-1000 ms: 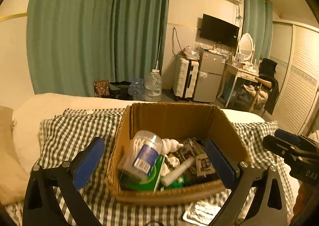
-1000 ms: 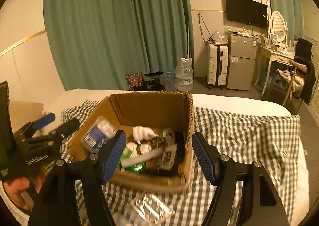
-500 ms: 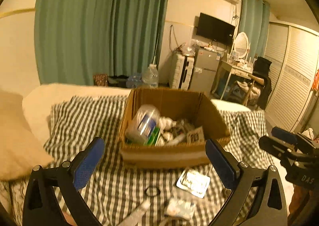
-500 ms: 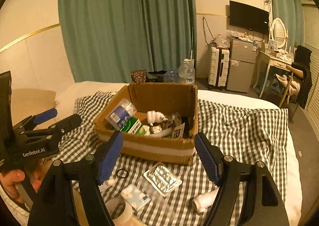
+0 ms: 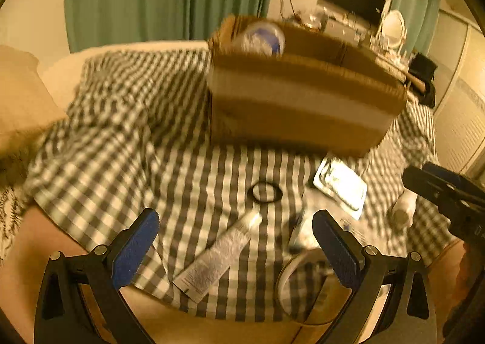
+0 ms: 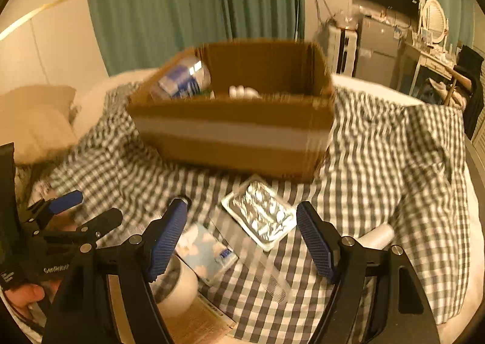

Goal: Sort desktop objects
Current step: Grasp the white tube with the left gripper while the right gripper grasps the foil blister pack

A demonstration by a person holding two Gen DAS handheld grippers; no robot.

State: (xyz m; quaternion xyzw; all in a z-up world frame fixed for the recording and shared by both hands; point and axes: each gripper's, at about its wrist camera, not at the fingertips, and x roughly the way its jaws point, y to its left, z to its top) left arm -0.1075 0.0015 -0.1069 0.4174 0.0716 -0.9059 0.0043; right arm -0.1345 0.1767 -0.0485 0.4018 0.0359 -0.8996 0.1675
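Note:
A cardboard box [image 5: 300,101] [image 6: 236,134] holding a blue-labelled clear container [image 6: 185,80] and other items stands on the checked cloth [image 5: 127,119]. In front of it lie a foil blister pack [image 6: 260,215] [image 5: 339,186], a black ring [image 5: 265,192], a grey tube [image 5: 218,256], a light-blue tissue pack [image 6: 209,250], a tape roll [image 6: 178,286] [image 5: 291,280] and a white bottle [image 6: 379,234] [image 5: 403,207]. My left gripper [image 5: 235,248] is open and empty above the tube. My right gripper [image 6: 242,241] is open and empty over the blister pack and tissue pack.
A beige pillow [image 5: 21,101] lies at the left. The cloth's near edge hangs over a tan surface [image 5: 212,328]. A clear ruler-like strip [image 6: 269,277] lies near the right gripper. Green curtains [image 6: 197,1], a fridge and a dresser stand behind.
Both grippers have pulled back from the box and dropped low toward the loose items in front of it. Both stay open and empty.

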